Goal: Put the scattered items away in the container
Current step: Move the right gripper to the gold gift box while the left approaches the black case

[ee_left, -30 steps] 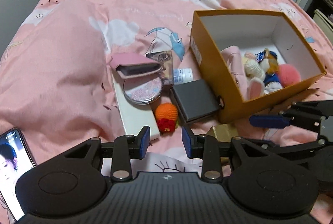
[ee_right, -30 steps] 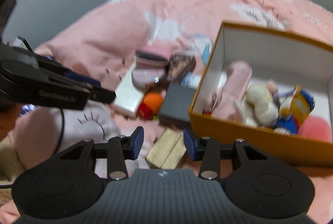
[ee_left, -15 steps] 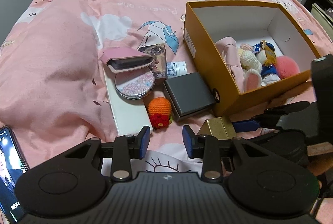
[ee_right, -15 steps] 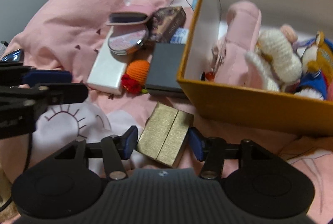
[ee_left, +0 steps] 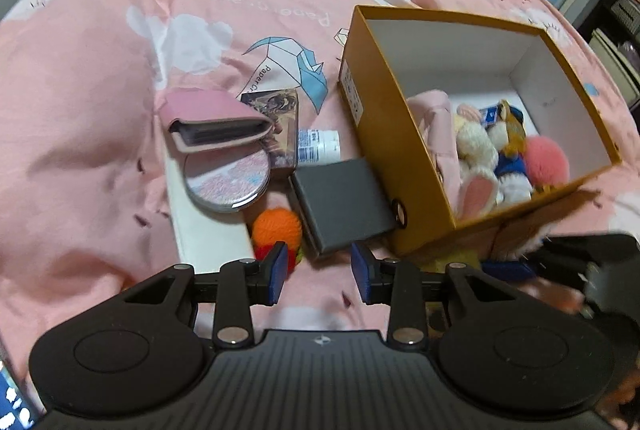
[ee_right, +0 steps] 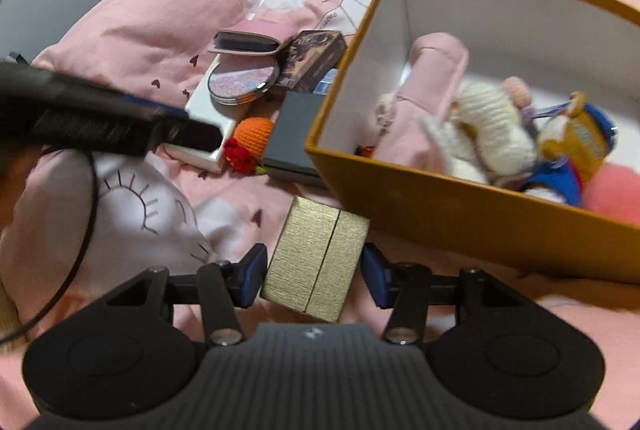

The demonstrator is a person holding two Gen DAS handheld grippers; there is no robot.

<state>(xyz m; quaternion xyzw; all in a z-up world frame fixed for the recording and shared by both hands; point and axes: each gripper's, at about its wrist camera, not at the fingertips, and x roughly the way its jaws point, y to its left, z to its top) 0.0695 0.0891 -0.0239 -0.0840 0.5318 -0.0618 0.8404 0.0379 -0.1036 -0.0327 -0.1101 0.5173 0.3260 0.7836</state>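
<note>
A mustard cardboard box (ee_left: 376,134) stands on the pink quilt, with a pink pouch (ee_right: 436,78) and plush toys (ee_right: 492,126) inside. Left of it lie a pink wallet (ee_left: 212,118), a round compact (ee_left: 228,182), a white flat box (ee_left: 204,234), an orange crochet ball (ee_left: 278,228) and a dark grey box (ee_left: 340,202). My left gripper (ee_left: 320,272) hovers just before the ball and the grey box, jaws opening, nothing between them. My right gripper (ee_right: 314,280) straddles a gold box (ee_right: 316,254), jaws closing, with a gap still showing at the right pad.
A printed card box (ee_left: 282,126) and a small white bottle (ee_left: 318,146) lie behind the grey box. A lit phone (ee_left: 12,406) is at the lower left corner. A black cable (ee_right: 86,230) hangs at the left. The quilt humps up on the left.
Both grippers have come down and closer to the items. The right one now has the gold box between its jaws. The left jaws stand wider apart.
</note>
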